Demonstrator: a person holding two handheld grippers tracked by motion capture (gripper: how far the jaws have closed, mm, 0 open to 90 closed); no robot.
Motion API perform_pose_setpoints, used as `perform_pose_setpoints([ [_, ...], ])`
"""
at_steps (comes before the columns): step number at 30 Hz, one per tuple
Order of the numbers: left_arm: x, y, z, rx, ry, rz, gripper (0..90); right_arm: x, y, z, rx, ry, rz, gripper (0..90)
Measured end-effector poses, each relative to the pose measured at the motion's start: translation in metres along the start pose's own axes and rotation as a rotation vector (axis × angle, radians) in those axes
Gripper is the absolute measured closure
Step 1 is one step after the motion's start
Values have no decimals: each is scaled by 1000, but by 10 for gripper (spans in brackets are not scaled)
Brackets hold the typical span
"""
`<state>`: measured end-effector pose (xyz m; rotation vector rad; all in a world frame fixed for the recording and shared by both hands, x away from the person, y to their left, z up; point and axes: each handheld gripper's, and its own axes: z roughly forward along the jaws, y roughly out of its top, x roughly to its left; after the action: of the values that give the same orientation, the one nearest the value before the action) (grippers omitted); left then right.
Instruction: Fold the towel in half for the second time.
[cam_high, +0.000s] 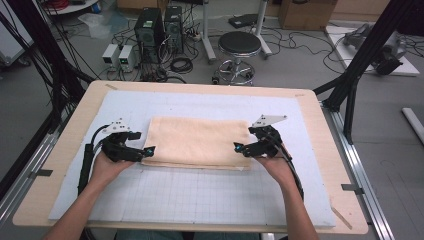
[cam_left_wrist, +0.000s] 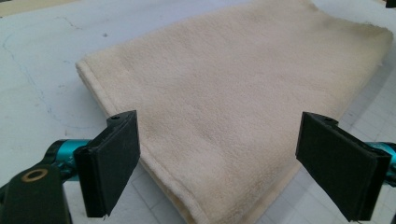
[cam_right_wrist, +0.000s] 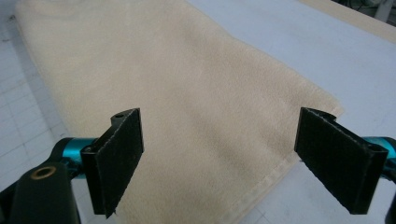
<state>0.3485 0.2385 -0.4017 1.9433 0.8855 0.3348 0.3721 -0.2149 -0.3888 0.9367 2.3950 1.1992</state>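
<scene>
- At the towel's (cam_high: 197, 142) near left corner, the left gripper (cam_high: 148, 150) is standing with its jaws wide apart and nothing between them; in the left gripper view the pads (cam_left_wrist: 114, 161) are hanging just above the cloth without touching it.
- At the towel's near right corner, the right gripper (cam_high: 238, 147) is mirroring it, jaws spread wide and holding nothing, the pads (cam_right_wrist: 116, 161) poised over the hemmed edge.
- The towel itself is lying folded into a flat rectangle, resting on the pale gridded mat (cam_high: 200, 200) and sitting toward the mat's far half.
- Beyond the mat, the wooden table (cam_high: 70, 135) is framing it on all sides.
- Judging from this, the fold is looking finished or between folds. The risk is a jaw tip snagging the looped pile as a hand is pulling away, dragging a corner open. If another fold is coming, pinching only the top layer could be splitting the stack and skewing the edges.
</scene>
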Motion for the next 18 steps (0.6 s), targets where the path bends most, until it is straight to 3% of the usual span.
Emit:
perform_pose_setpoints([
  [18, -5, -10, -26, -10, 6, 17, 106, 8, -3, -24, -15, -23, -42, 130],
])
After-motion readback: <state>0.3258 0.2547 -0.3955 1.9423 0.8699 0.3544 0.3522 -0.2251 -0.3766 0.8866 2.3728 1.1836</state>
